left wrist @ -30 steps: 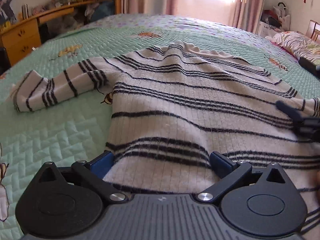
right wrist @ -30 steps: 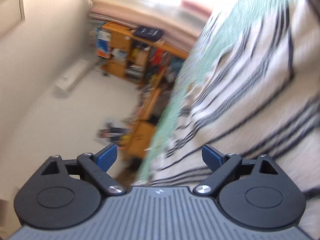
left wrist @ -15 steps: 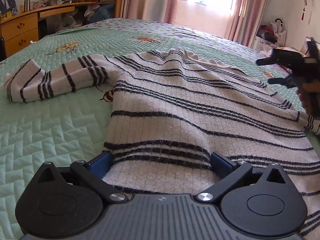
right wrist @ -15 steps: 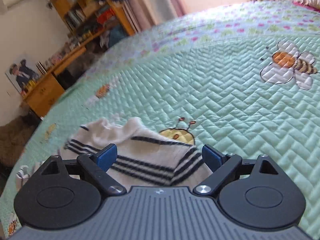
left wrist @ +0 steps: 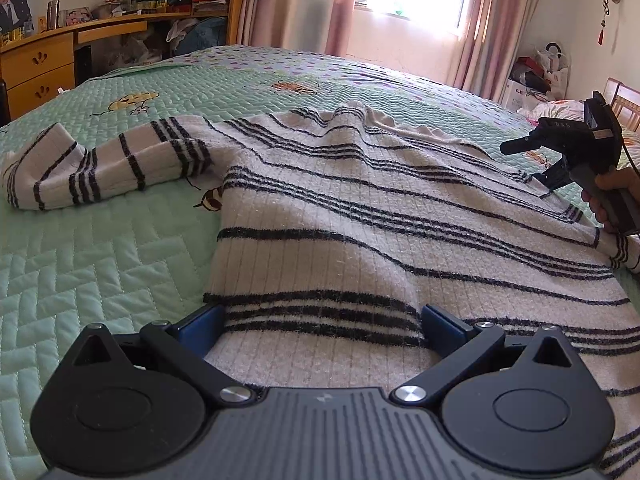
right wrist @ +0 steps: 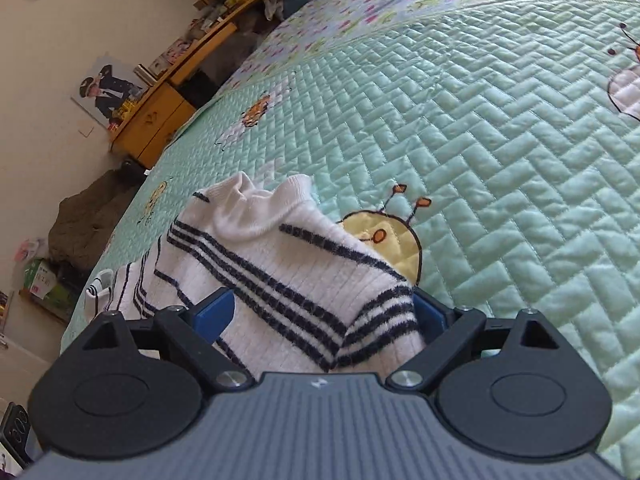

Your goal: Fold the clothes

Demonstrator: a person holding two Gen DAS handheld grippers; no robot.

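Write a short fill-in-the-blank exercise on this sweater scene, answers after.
1. The sweater is white with dark ____.
2. It lies on a green quilted ____.
3. The right gripper has a ____ of the sweater between its open jaws.
4. The left gripper straddles the sweater's ____.

Answers: stripes; bed; sleeve; hem

left gripper (left wrist: 322,322): fingers spread wide, low | right gripper (right wrist: 324,316): fingers spread wide, hand-held (left wrist: 612,196)

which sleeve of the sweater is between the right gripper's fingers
The sleeve on the sweater's right, lying between the open right gripper's fingers; the other sleeve lies free on the bedspread.
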